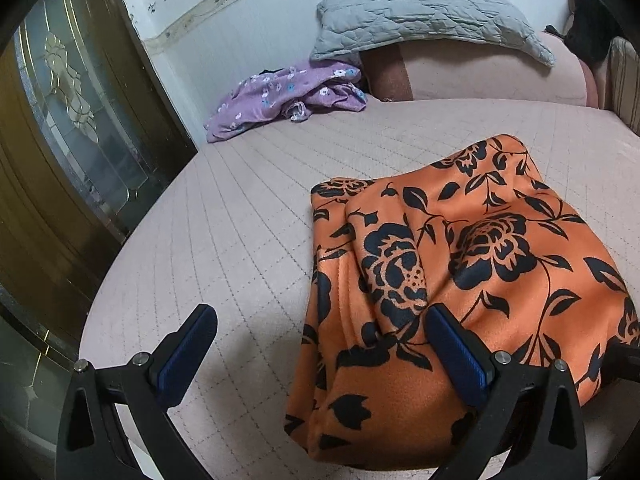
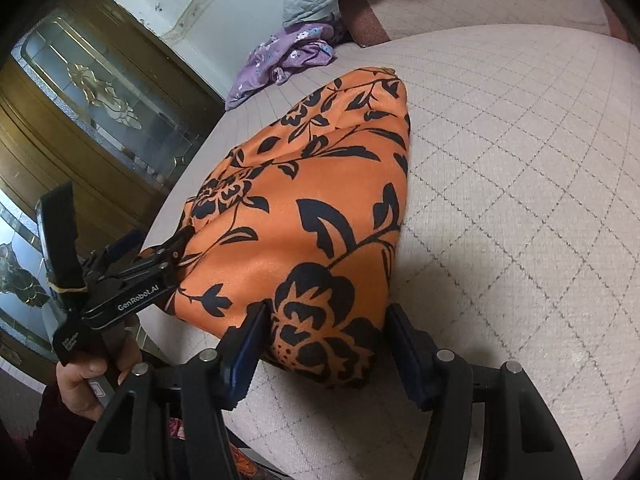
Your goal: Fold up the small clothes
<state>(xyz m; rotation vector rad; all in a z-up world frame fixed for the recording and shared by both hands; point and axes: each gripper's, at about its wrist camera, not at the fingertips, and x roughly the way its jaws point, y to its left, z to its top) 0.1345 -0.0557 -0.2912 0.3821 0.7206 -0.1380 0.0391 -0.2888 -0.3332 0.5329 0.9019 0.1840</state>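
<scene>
Orange satin garment with black floral print (image 1: 460,280), bunched on quilted pink bedspread (image 1: 240,220).
Left gripper (image 1: 320,344) spread wide at its near edge; right gripper (image 2: 326,344) spread, straddling a corner.

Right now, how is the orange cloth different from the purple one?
The orange garment has big black flowers and leaves; the purple garment has tiny pale flowers. The orange one lies near, in a fairly smooth folded bundle by the left gripper and between the right gripper's open fingers; the purple one lies crumpled far back, by the grey pillow. Both rest on the quilted bed, and neither is gripped.
</scene>
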